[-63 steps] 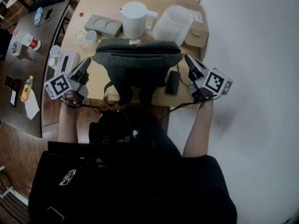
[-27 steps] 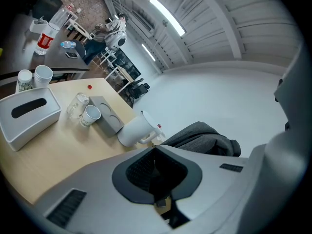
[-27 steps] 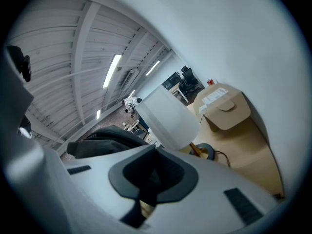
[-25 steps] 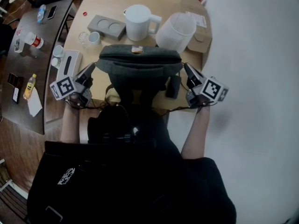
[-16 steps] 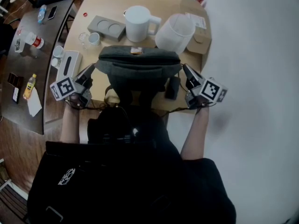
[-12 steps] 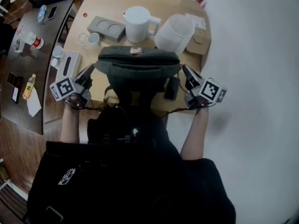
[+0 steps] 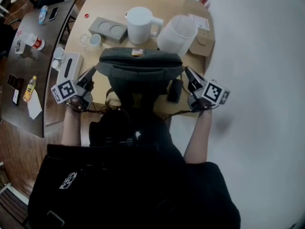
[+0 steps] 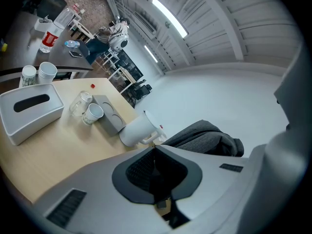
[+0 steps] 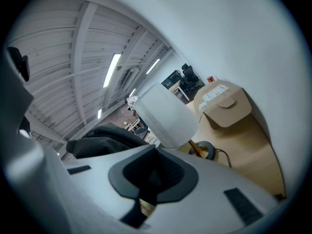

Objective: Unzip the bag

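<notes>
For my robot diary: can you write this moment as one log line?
bag: on table | left gripper: jaws shut, empty, by bag's left end | right gripper: jaws shut, empty, by bag's right end

No readable text; only square markers on left tool [image 7: 90,74] and right tool [image 7: 187,71].

The grey bag [image 7: 140,70] lies across the table [image 7: 102,4] in front of me, its straps trailing toward me. My left gripper [image 7: 91,73] points at the bag's left end and my right gripper [image 7: 187,72] at its right end, each just beside it. Beyond the bag stand a white jug [image 7: 139,24] and a clear tub [image 7: 176,29]. A tissue box [image 7: 69,66] lies left of the bag.
</notes>
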`<control>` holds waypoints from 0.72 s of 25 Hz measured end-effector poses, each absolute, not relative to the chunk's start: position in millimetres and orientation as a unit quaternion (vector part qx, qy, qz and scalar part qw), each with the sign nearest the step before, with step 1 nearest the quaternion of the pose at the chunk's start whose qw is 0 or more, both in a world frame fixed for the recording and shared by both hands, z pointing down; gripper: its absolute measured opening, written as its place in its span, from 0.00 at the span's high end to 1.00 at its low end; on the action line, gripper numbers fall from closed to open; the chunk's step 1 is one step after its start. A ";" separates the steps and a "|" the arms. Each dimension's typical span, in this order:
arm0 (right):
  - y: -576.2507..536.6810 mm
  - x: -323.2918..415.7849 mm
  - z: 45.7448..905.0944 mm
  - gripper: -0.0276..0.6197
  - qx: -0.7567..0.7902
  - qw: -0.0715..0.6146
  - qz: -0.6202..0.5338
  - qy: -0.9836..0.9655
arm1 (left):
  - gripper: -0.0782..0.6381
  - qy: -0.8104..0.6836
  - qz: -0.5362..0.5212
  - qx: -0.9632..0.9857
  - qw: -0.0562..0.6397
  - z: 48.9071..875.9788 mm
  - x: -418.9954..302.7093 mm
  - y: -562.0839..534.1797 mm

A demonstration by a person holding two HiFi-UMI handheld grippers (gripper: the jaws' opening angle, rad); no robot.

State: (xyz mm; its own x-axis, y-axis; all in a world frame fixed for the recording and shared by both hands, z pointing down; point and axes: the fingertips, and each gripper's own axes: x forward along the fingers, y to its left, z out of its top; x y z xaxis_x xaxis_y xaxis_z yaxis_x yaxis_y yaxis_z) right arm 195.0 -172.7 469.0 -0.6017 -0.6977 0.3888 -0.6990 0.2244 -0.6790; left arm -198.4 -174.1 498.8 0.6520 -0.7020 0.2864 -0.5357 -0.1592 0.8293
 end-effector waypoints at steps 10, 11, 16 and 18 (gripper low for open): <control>-172.2 195.7 475.6 0.94 0.448 0.003 0.440 -0.778 | 0.88 -0.408 -0.091 0.747 0.517 503.3 -198.0 -172.4; -171.8 196.1 476.3 0.94 0.448 0.004 0.441 -0.777 | 0.88 -0.407 -0.089 0.749 0.515 503.1 -197.9 -172.6; -172.4 196.0 478.1 0.94 0.449 0.006 0.440 -0.777 | 0.88 -0.405 -0.082 0.752 0.514 506.4 -198.2 -173.5; -172.5 196.2 479.2 0.94 0.449 0.006 0.443 -0.776 | 0.88 -0.407 -0.082 0.748 0.518 507.4 -198.3 -173.3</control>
State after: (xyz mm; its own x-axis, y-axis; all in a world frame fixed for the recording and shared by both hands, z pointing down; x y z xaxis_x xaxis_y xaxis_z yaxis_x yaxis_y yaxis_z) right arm 196.2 -172.5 479.2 -0.5960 -0.6918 0.4077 -0.7027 0.2035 -0.6818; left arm -198.3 -173.3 507.4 0.6558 -0.6935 0.2984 -0.5234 -0.1327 0.8417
